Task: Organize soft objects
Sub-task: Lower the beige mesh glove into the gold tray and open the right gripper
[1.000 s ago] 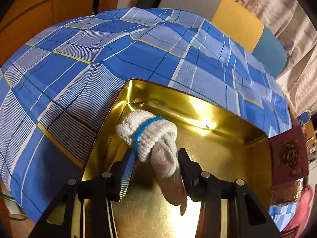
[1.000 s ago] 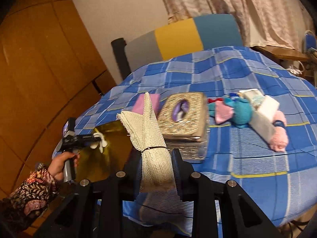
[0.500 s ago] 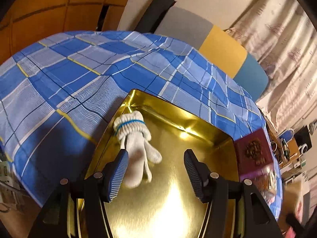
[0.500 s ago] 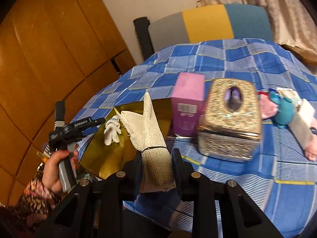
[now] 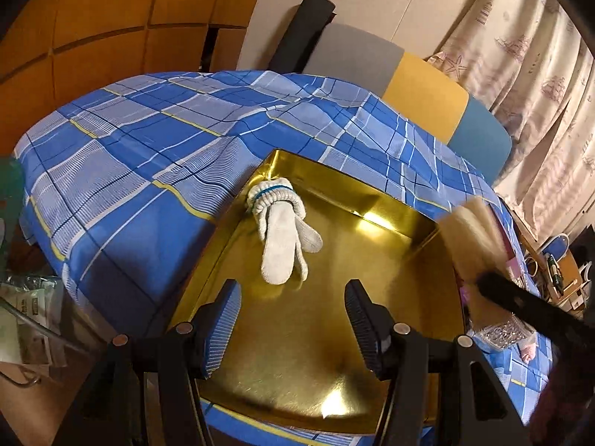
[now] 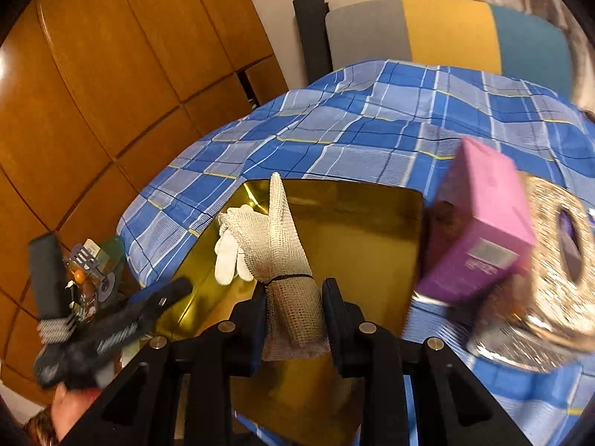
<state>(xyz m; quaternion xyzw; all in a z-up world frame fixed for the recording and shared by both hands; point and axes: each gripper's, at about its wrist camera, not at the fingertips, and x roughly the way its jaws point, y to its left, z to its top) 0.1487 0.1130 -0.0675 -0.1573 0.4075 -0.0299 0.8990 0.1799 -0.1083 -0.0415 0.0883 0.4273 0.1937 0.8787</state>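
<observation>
Left gripper [image 5: 293, 319] has let go of the white glove [image 5: 280, 234]: a second ago its pads were pinching it, now the jaws stand wide and empty, pulled back over the near half of the gold tray [image 5: 409, 282]. The glove lies flat in the tray's far left corner, cuff toward the rim, touching nothing else. One item counts as placed. Right gripper [image 6: 293, 319] has swung in from the table's middle toward the tray, jaws narrow, clamped on the mesh glove [image 6: 282, 252], which sticks up between the pads and now hangs over the tray's near side; in the left view it shows only as a blur at the tray's right edge. Judgement: next is dropping the mesh glove beside the white one, with plenty of bare tray to do so. Count in view: two grippers, two gloves (one in tray, one held), one tray, one pink box [image 6: 479, 223] just right of the tray, one glittery tissue box [image 6: 557, 260] beside that, one chair [image 6: 446, 33] behind the plaid-covered table [image 6: 372, 130]. Other soft items are not in view now.
</observation>
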